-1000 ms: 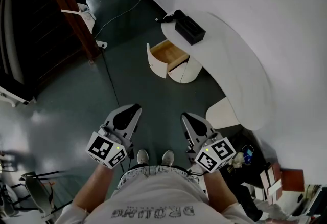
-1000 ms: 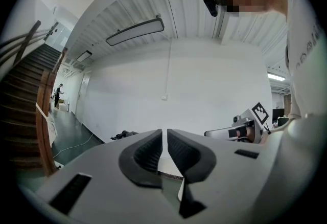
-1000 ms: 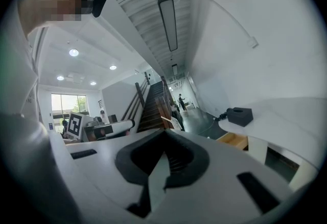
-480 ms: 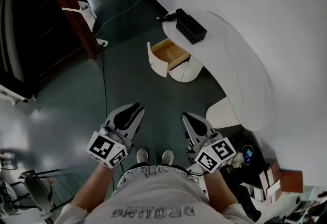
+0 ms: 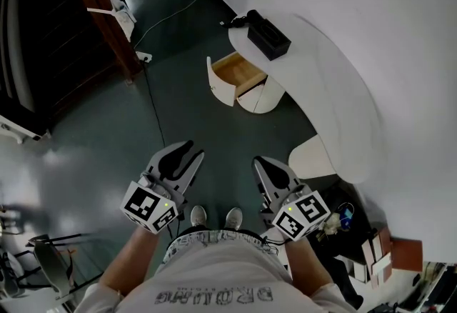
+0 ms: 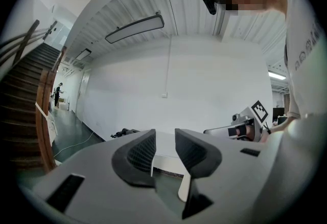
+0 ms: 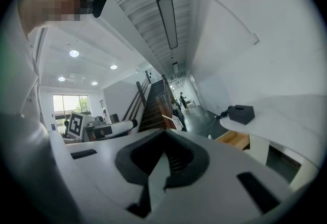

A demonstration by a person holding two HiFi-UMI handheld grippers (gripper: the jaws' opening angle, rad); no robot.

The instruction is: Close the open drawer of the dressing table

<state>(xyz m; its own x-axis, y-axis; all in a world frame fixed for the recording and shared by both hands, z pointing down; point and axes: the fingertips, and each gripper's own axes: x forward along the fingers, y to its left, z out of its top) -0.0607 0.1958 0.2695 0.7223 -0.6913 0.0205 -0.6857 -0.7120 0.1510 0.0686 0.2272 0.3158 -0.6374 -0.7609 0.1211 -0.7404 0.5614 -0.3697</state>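
Observation:
The white curved dressing table point(image 5: 335, 68) stands ahead and to the right. Its drawer point(image 5: 235, 76) is pulled out, showing a wooden inside and a white curved front. The drawer point(image 7: 232, 139) also shows at the right of the right gripper view. Both grippers are held low over the floor, well short of the drawer. My left gripper point(image 5: 190, 151) point(image 6: 164, 149) is opening, with a clear gap and nothing between its pads. My right gripper point(image 5: 263, 164) point(image 7: 164, 156) is shut and empty.
A black box point(image 5: 268, 36) with a cable sits on the tabletop. A white round stool point(image 5: 314, 158) stands under the table near my right gripper. A dark wooden staircase point(image 5: 100, 11) rises at the left. Clutter point(image 5: 378, 247) lies at the bottom right. The person's shoes point(image 5: 214, 219) show below.
The left gripper's jaws have parted from shut to a clear gap. Both hands have stayed where they were, and the drawer has not moved.

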